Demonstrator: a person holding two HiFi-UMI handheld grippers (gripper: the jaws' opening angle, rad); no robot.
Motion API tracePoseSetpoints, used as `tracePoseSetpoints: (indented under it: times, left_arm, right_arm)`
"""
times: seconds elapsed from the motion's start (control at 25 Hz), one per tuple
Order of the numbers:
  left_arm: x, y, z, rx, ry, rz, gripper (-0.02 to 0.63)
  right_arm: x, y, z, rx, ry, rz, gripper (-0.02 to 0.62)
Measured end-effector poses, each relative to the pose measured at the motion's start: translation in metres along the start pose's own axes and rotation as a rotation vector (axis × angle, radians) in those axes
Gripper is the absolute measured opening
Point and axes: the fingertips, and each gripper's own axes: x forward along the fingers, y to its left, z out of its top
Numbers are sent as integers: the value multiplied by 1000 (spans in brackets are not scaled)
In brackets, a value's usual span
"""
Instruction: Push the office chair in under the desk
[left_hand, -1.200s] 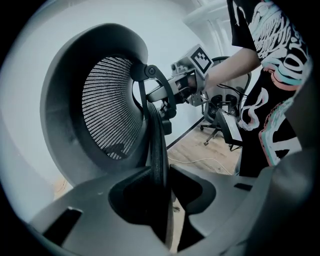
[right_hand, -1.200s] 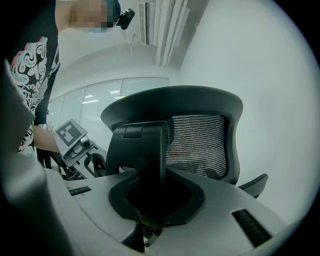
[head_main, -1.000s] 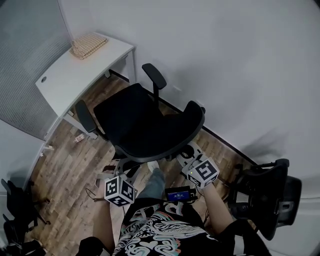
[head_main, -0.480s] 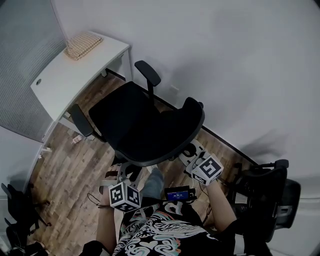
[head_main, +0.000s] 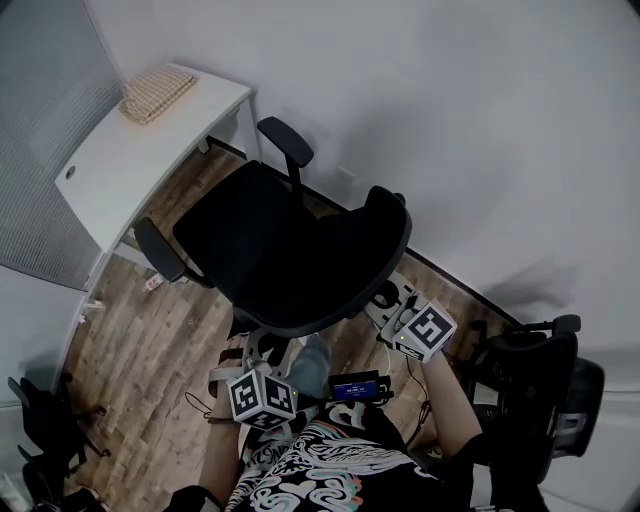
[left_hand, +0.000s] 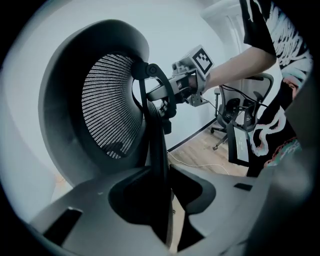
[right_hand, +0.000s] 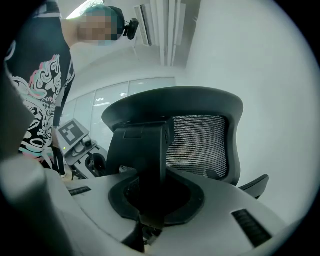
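Behind the office chair (head_main: 290, 250) — left gripper (left_hand: 161, 197) angled down, right gripper (right_hand: 152, 200) level, both clamped onto it.

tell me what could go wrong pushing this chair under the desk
The office chair sits angled to the desk; its far armrest is close to the desk's corner and may catch there.
A white cable lies on the floor near the chair; the chair could snag on it.
The left claw and right claw grip only the back support, so the chair might swivel.

A second black chair (head_main: 545, 385) stands on wood floor (head_main: 130, 340) near the wall (head_main: 480, 130).
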Motion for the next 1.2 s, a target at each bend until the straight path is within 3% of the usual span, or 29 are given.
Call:
tracePoseSetpoints:
  times: [0.68, 1.2]
  left_arm:
    - [20, 33, 11, 3, 22, 81, 143]
    - [37, 53, 24, -73, 23, 81, 143]
  right_arm:
    - [29, -35, 6, -10, -5, 76, 37]
    - [48, -66, 12, -14, -15, 115, 37]
